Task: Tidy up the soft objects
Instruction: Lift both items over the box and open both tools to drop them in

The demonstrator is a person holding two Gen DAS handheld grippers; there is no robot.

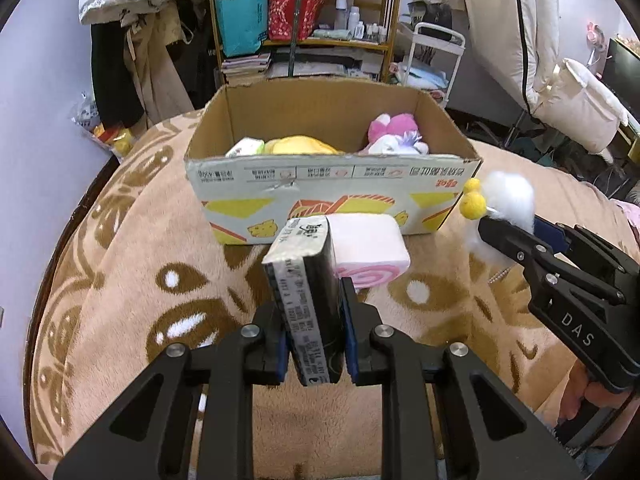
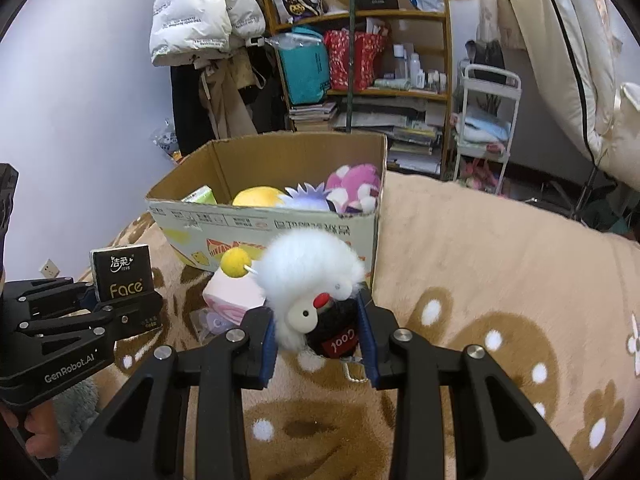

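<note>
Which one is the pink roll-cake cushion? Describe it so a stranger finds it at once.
Start at the open cardboard box on the beige fleece blanket. Directly before its printed front wall lies a soft, pale pink block. Its end face alone shows a darker pink swirl, like sliced roll cake.

Two wrist views, both angled down at your cardboard box (image 1: 332,184) on the blanket (image 1: 120,280)

Your left camera faces the box's near side squarely from close by; your right camera sits further right, seeing it (image 2: 264,224) cornerwise. Both share the box, the pink roll cushion (image 1: 370,248) before it, and the far shelf (image 1: 304,20); each catches the other gripper at its edge.
</note>
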